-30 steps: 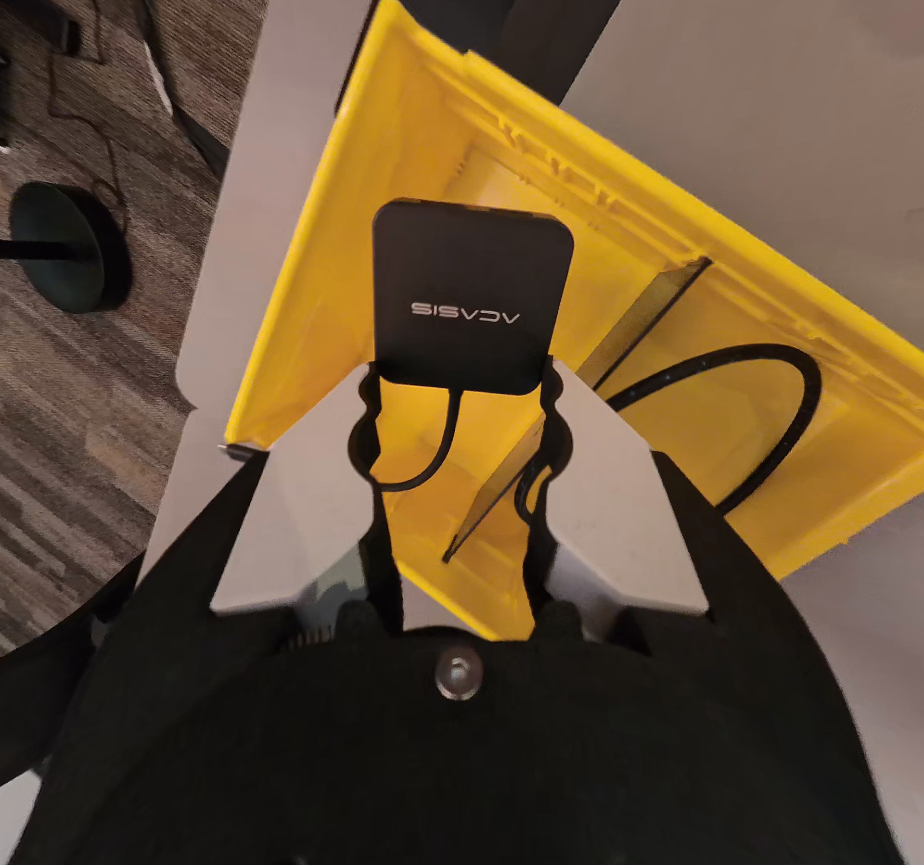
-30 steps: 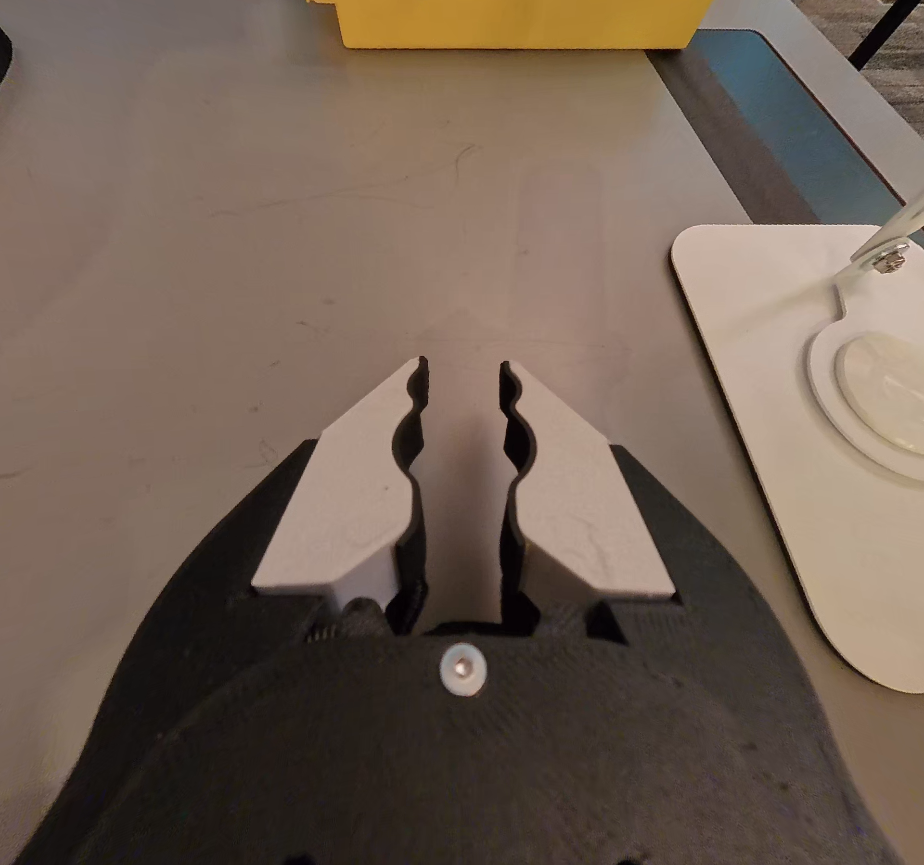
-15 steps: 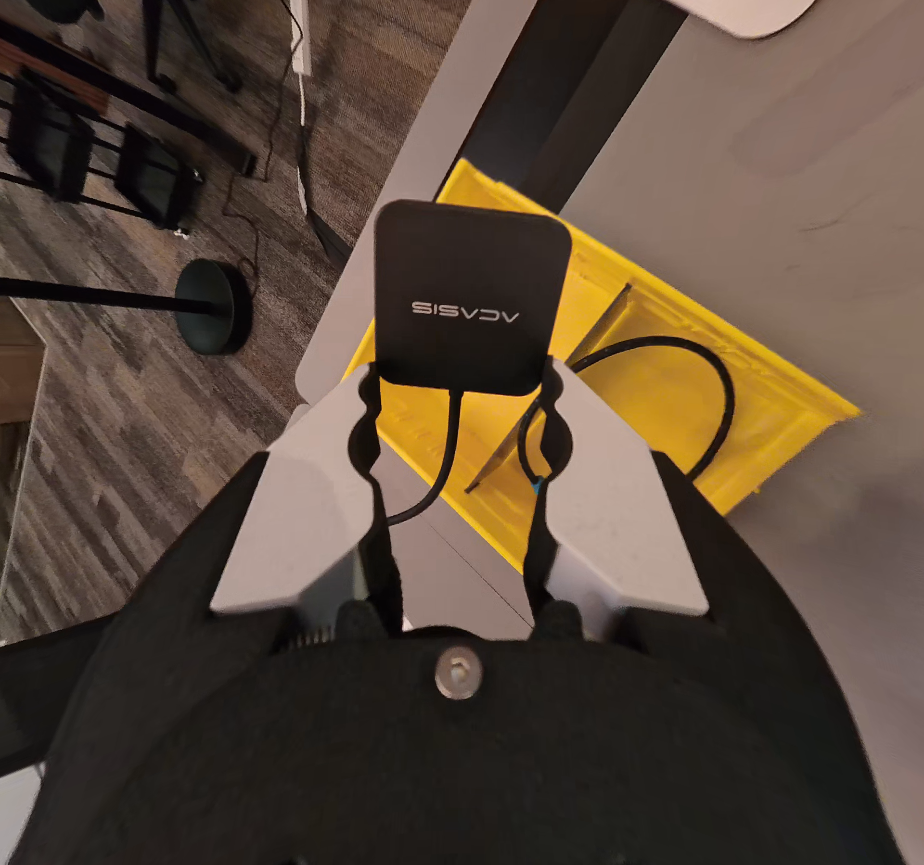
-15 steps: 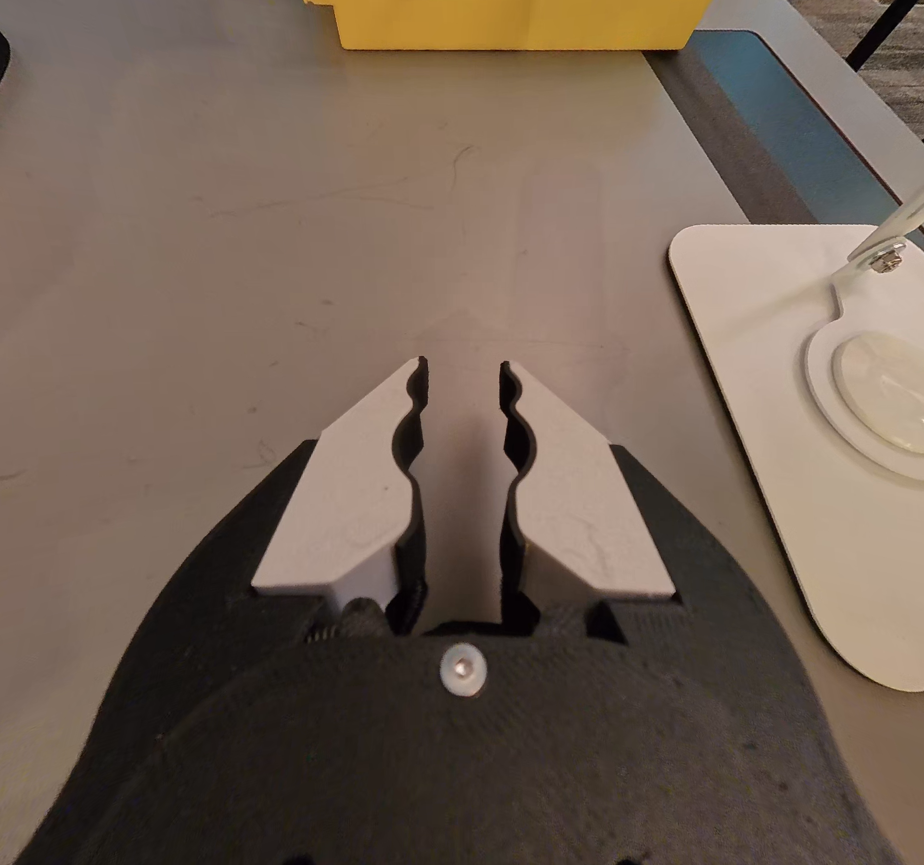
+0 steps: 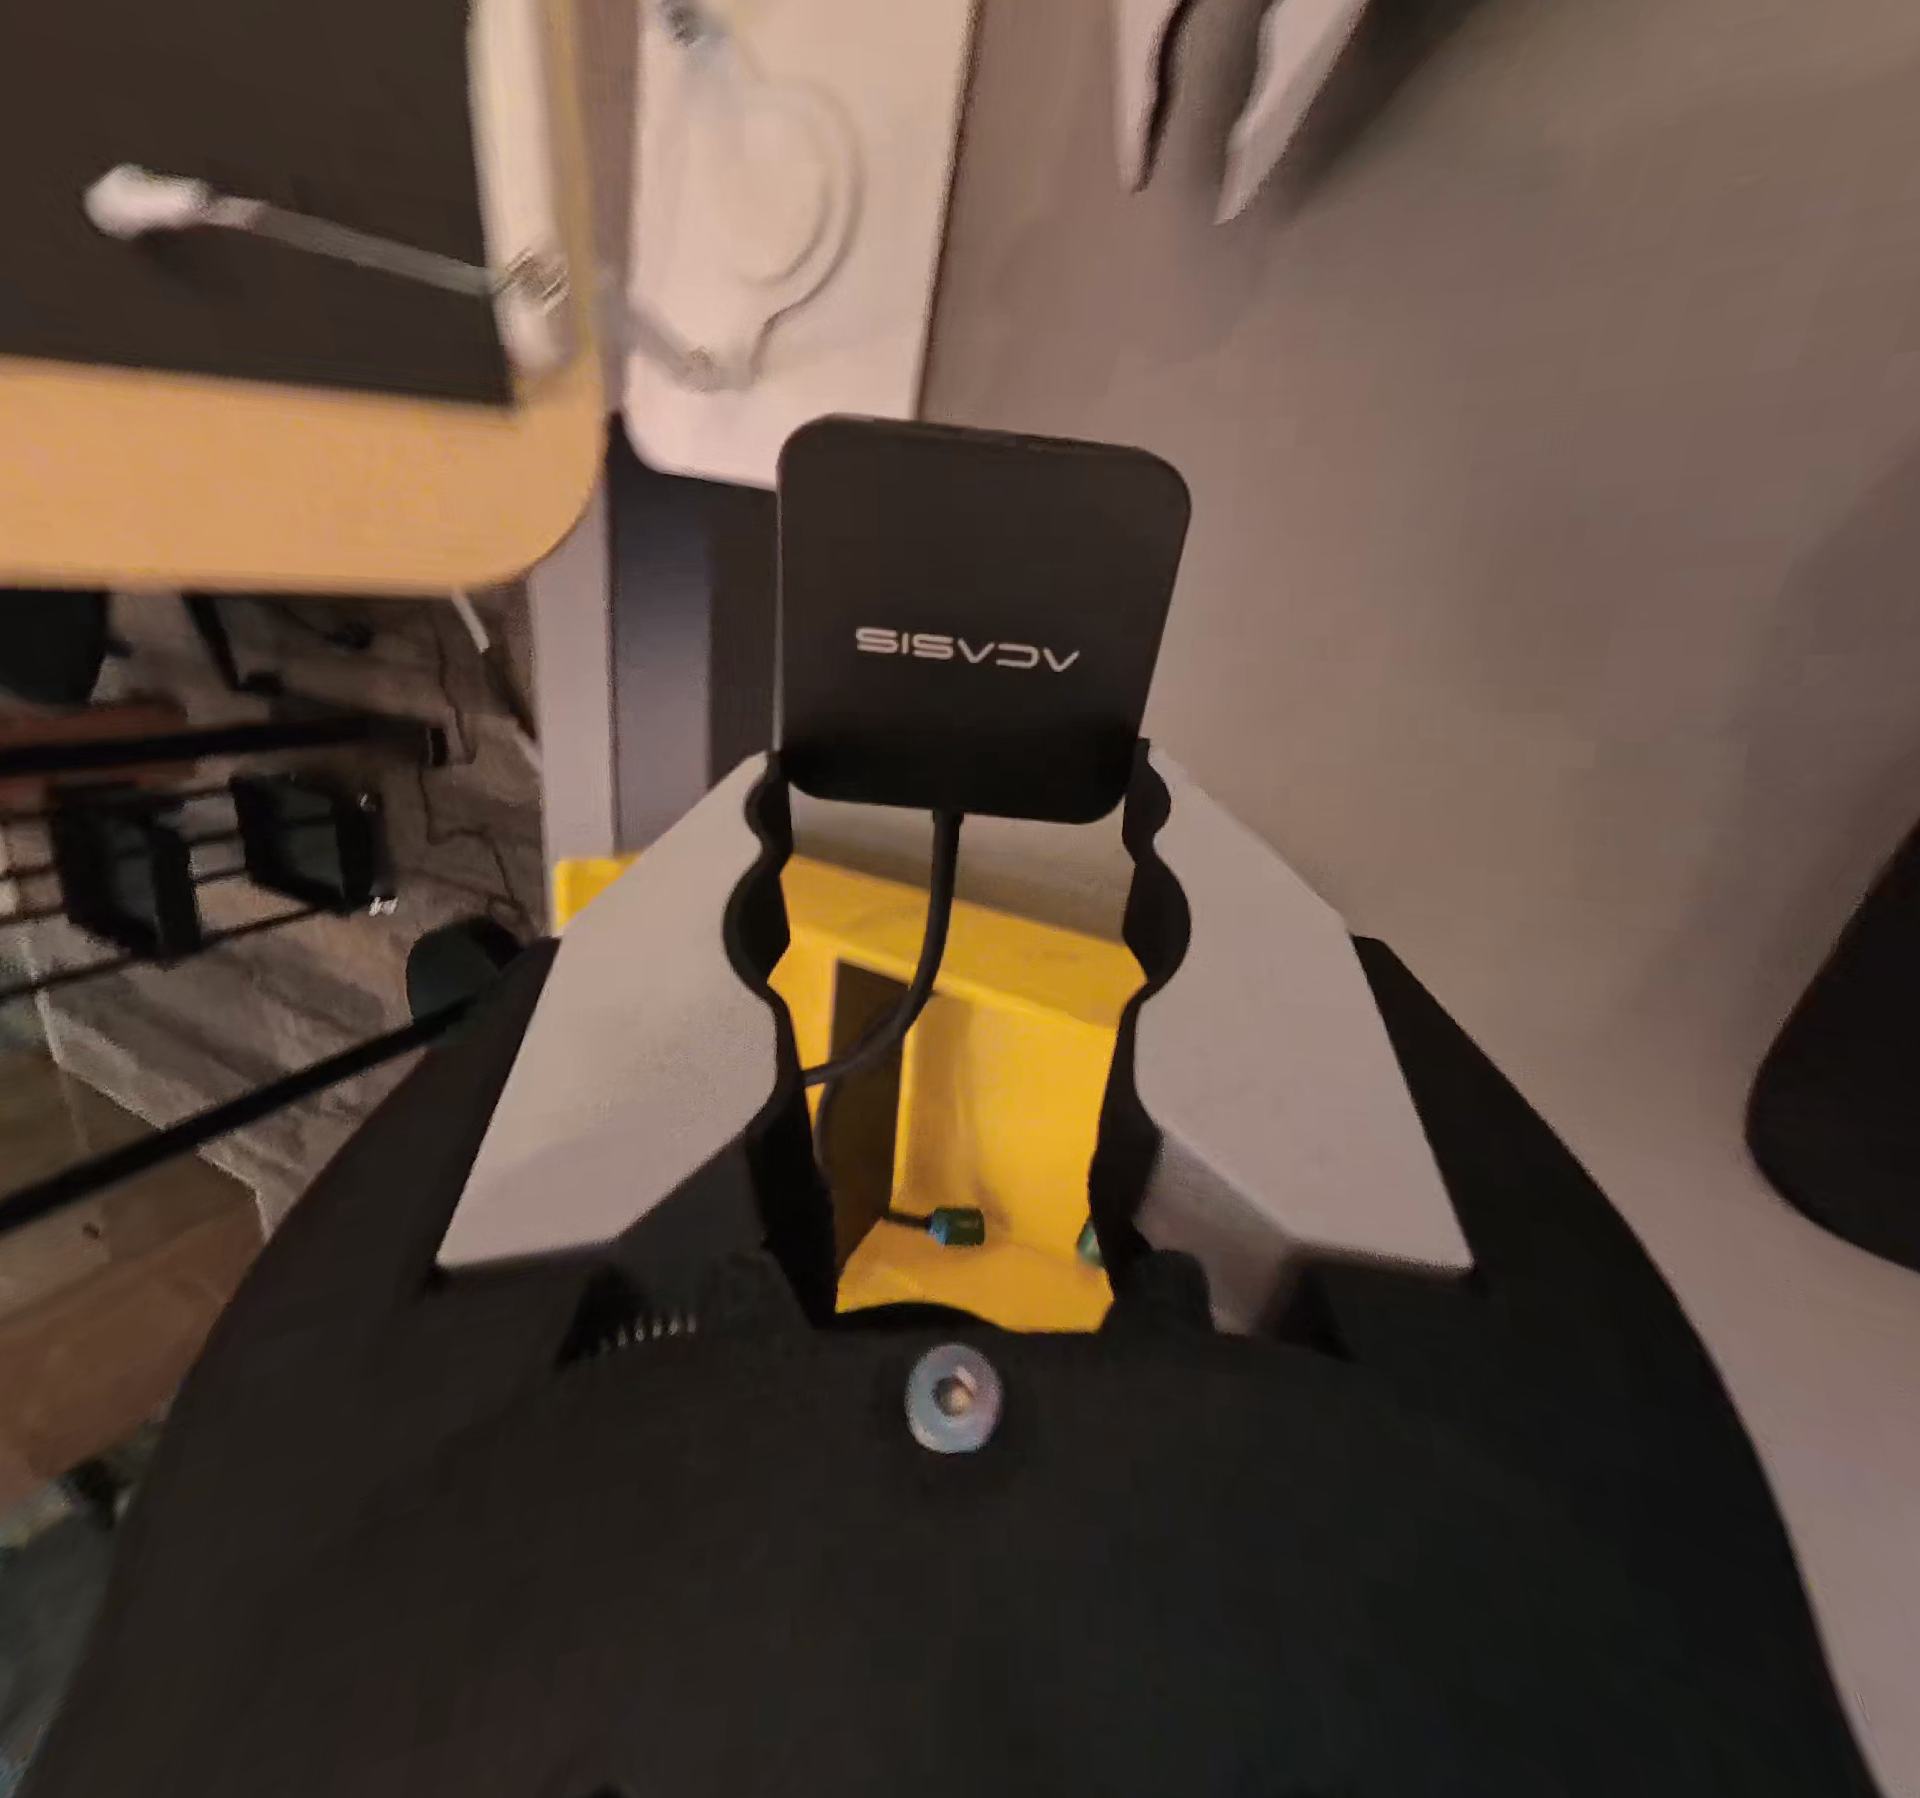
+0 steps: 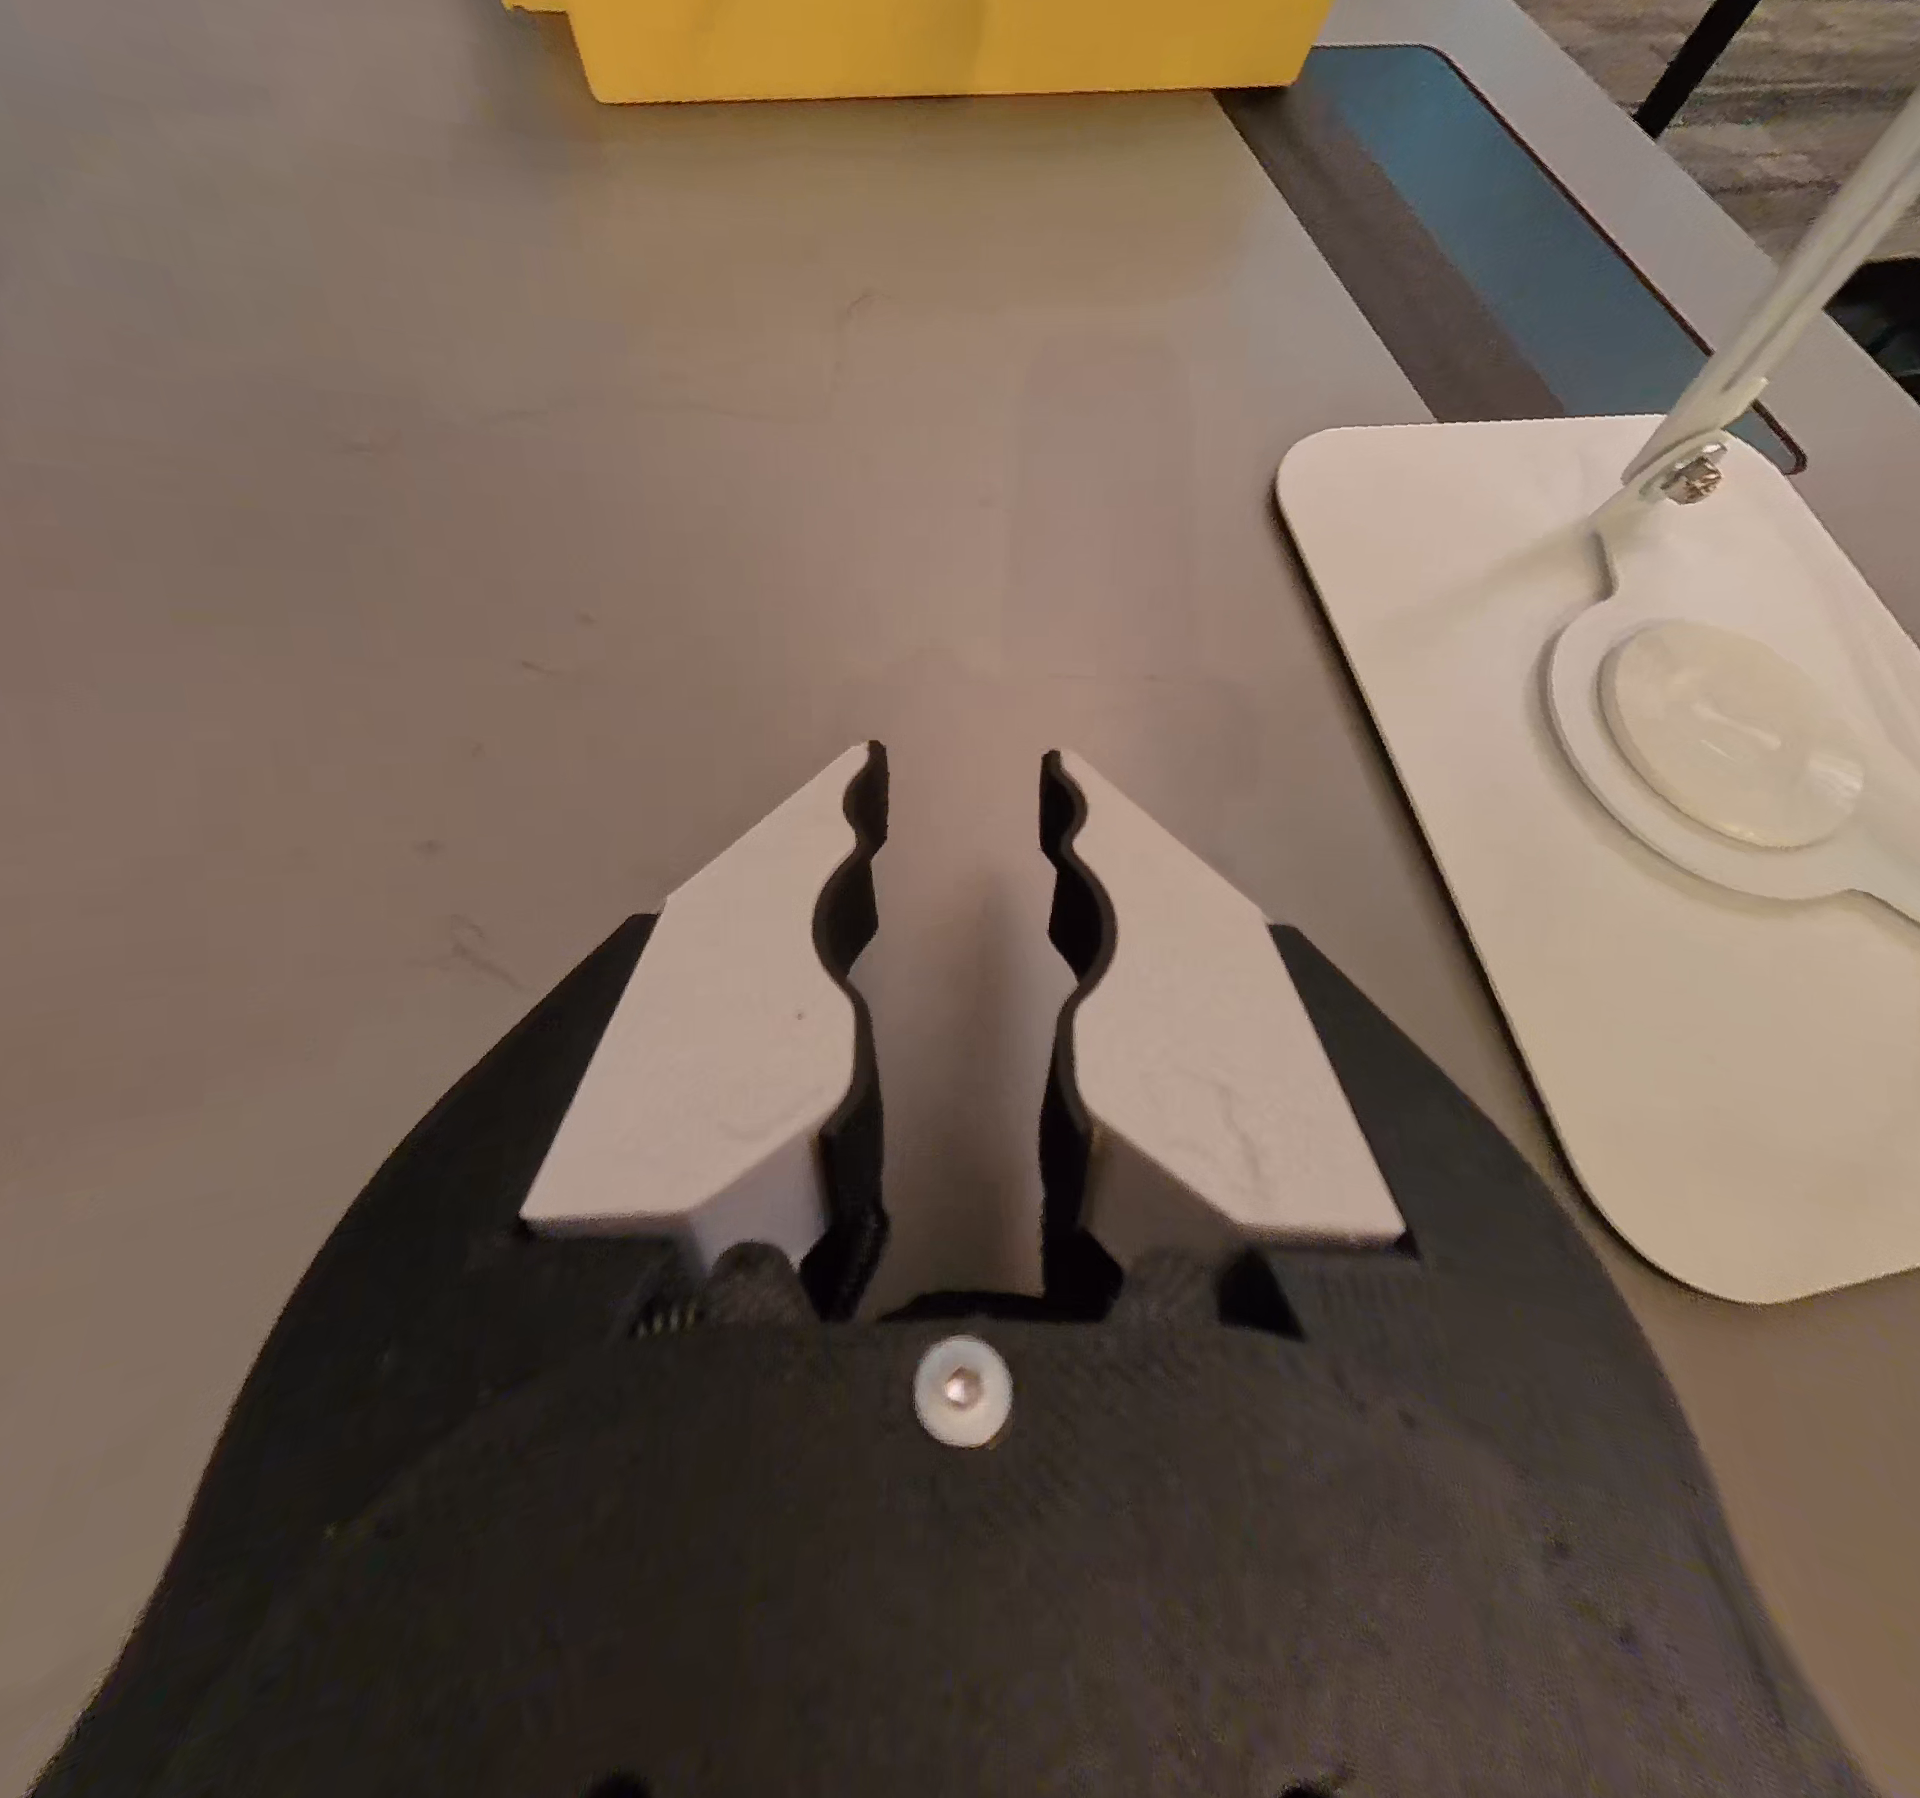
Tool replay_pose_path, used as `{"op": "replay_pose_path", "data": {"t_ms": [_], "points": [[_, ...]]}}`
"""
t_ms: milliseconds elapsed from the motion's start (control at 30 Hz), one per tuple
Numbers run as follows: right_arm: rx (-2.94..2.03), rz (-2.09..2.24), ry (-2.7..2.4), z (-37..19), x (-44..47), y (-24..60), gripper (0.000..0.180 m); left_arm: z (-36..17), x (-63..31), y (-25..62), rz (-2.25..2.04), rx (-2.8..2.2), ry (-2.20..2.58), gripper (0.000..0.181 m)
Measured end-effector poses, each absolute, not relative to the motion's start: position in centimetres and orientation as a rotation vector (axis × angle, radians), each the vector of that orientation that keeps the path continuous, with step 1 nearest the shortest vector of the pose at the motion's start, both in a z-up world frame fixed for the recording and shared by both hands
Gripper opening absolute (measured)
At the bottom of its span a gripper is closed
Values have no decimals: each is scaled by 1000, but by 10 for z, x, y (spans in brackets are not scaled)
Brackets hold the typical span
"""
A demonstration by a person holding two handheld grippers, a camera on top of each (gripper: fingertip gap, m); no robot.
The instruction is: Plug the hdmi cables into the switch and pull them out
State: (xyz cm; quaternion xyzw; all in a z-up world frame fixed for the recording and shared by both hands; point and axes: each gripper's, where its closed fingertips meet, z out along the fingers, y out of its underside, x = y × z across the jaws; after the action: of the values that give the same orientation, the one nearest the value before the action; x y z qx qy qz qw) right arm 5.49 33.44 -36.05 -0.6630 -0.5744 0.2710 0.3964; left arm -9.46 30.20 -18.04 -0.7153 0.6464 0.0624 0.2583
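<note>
Left gripper (image 5: 956, 782) clamps the near end of the black switch (image 5: 982, 605), held up off the grey table (image 5: 1507, 553); a thin black cable (image 5: 935, 927) trails from the switch down into the yellow bin (image 5: 997, 1073) below, where a blue-green plug end (image 5: 956, 1227) lies. Right gripper (image 6: 961, 761) hovers low over the table with its jaws parted and nothing between them, the yellow bin ahead and a white stand base (image 6: 1538, 813) just to its right. Left wrist view is motion-blurred; the right gripper shows faintly near the top.
</note>
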Motion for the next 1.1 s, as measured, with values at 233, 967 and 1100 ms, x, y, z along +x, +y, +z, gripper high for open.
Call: {"op": "replay_pose_path", "data": {"t_ms": [233, 967, 1100], "points": [[-1745, 643, -1420, -365, 68, 348, 30, -270, 5, 251, -14, -1804, 2033, 63], [-1755, 632, -1442, -369, 72, 350, 28, -389, 66, 196, -227, -1737, 2375, 63], [-1754, 629, -1451, -370, 71, 349, 28, -390, 66, 195, -271, -1772, 2372, 63]]}}
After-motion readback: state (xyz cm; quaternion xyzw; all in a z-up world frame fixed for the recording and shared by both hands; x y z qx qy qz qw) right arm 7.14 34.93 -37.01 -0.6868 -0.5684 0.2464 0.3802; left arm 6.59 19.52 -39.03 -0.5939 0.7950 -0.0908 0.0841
